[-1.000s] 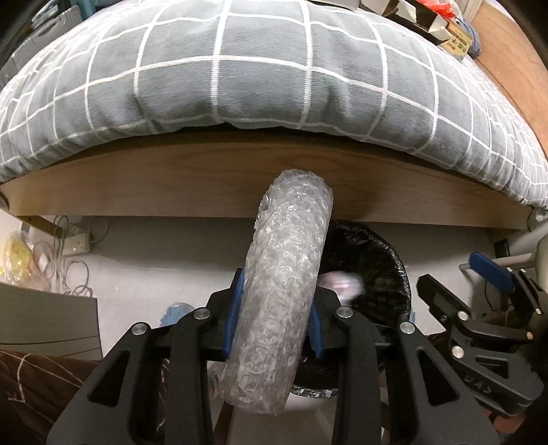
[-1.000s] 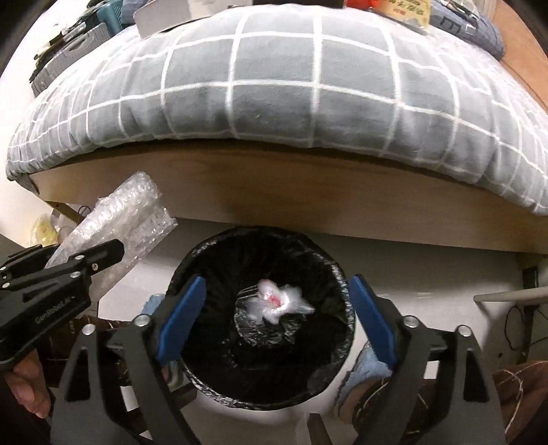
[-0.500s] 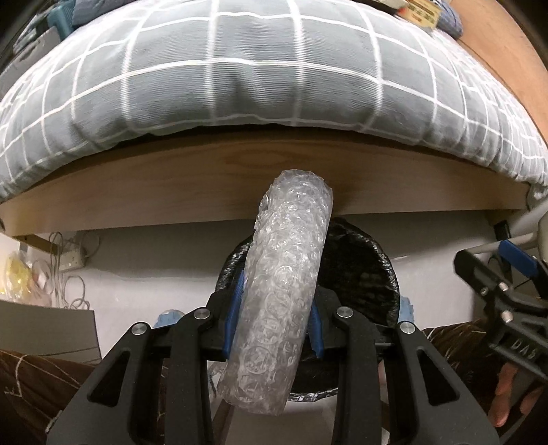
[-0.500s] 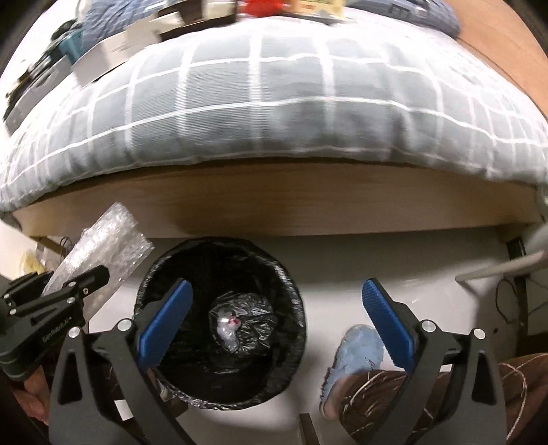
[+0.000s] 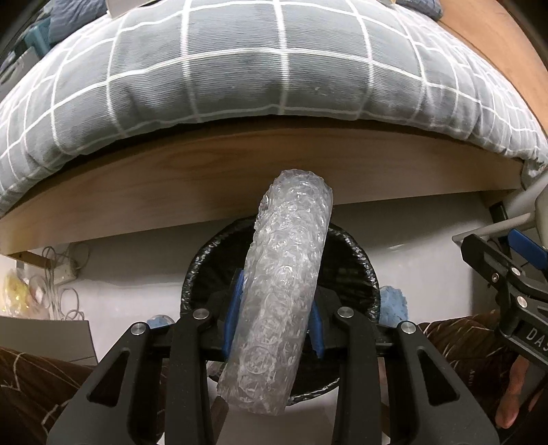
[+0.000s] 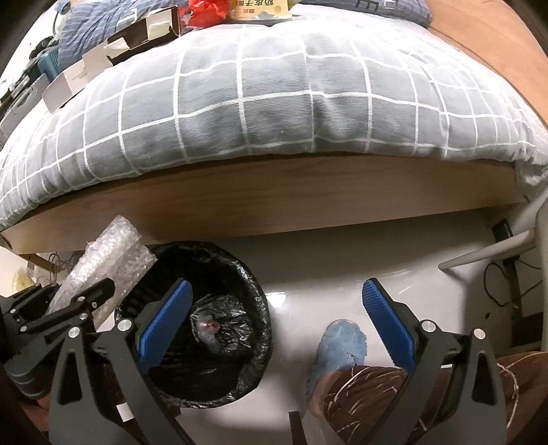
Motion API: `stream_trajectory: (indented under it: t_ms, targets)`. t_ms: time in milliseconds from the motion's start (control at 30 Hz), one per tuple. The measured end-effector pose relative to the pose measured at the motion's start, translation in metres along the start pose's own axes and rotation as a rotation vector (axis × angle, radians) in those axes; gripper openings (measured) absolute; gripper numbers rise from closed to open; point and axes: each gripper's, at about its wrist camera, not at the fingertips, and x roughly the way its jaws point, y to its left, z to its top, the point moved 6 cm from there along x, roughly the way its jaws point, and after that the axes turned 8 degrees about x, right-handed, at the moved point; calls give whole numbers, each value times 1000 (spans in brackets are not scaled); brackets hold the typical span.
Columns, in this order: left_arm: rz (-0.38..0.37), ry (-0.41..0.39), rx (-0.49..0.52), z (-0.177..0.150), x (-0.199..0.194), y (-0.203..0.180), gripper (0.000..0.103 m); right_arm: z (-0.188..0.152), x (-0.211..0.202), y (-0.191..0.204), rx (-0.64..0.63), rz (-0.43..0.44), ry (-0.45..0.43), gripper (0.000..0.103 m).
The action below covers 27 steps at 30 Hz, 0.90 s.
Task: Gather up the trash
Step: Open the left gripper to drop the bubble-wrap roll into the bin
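Observation:
My left gripper [image 5: 274, 315] is shut on a roll of clear bubble wrap [image 5: 284, 284] and holds it upright above the black-lined trash bin [image 5: 363, 274]. In the right wrist view the bubble wrap [image 6: 109, 256] and left gripper [image 6: 82, 304] sit at the bin's left rim [image 6: 253, 291]. A crumpled white and red scrap [image 6: 207, 328] lies at the bin's bottom. My right gripper [image 6: 277, 321] is open and empty, to the right of the bin over the white floor.
A bed with a grey checked quilt [image 6: 274, 102] and wooden frame [image 6: 274, 198] stands behind the bin. Boxes and packets [image 6: 144, 30] lie on the bed. A blue slipper [image 6: 342, 345] and a leg are at the front right. Cables [image 5: 61, 274] lie on the left.
My left gripper has brought the bubble wrap over the bin. My right gripper has moved right, off the bin, and stayed open.

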Motion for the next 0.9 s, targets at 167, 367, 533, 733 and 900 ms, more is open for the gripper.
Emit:
stream_trajectory:
  t_ms: [167, 367, 533, 733, 900]
  targets:
    - [6, 7, 21, -2, 4, -4, 38, 1, -1, 1, -8, -4, -9, 95]
    - [20, -8, 15, -2, 1, 0, 58, 4, -3, 4, -15, -7, -16, 95]
    - [45, -43, 11, 4, -17, 6, 74, 11, -12, 11, -9, 2, -32, 95]
    - [65, -127, 14, 17, -52, 13, 91, 28, -32, 14, -8, -3, -90, 96]
    - [92, -169, 4, 27, -75, 17, 97, 44, -56, 13, 9, 9, -152, 96]
